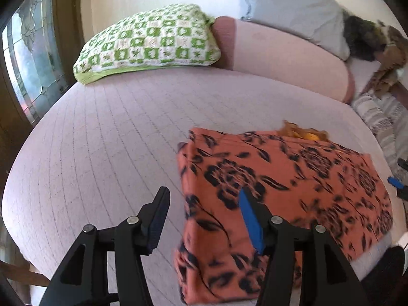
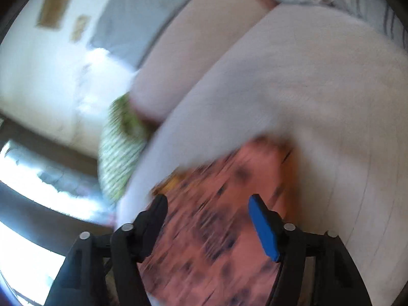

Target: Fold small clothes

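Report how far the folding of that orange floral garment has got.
Done: the orange floral garment lies on the pink bed cover as a flat rectangle. In hand: nothing; left gripper and right gripper are both open above it. Left: perhaps another fold or putting it away. The right wrist view is blurred.

A: Right wrist view motion-smeared; print on the orange floral garment (image 2: 219, 232) unreadable.
B: Left wrist view: yellow-brown item (image 1: 304, 132) mostly hidden behind the garment; right gripper (image 1: 397, 181) cut off at frame edge.
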`<state>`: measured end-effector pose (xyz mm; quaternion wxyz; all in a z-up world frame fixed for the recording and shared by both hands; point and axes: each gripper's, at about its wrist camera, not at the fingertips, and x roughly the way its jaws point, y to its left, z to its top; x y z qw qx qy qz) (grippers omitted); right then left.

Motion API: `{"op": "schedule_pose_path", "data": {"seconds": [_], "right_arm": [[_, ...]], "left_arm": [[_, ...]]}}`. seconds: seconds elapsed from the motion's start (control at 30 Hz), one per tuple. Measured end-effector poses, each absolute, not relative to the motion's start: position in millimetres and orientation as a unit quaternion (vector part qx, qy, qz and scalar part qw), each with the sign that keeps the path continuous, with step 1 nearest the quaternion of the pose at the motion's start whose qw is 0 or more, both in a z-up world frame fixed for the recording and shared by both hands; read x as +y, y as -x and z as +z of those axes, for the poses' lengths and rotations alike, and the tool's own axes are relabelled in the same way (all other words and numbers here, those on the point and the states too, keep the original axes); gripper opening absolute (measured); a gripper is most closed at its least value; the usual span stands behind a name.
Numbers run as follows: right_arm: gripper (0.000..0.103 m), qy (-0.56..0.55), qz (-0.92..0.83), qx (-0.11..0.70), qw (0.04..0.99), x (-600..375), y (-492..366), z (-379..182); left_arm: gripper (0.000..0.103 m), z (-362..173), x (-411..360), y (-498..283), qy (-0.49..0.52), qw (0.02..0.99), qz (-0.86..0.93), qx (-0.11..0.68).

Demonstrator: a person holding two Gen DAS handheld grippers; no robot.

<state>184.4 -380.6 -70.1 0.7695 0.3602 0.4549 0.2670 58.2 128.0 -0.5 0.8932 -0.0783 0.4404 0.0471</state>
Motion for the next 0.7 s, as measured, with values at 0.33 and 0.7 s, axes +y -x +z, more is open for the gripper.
{"op": "schedule_pose_path", "data": {"seconds": [0.33,0.7], "right_arm": [[0.076,-0.396,0.218,0.437,0.778,-398,-105,-78],[0.078,-0.454,0.136,0.456,0.754,-403,-56,-93]], "left_arm": [[0.068,-30,130,-36,0.1,0.873,0.061,0.474],[0.07,4,79,-34,0.107,0.896,-0.006,0.431]]}}
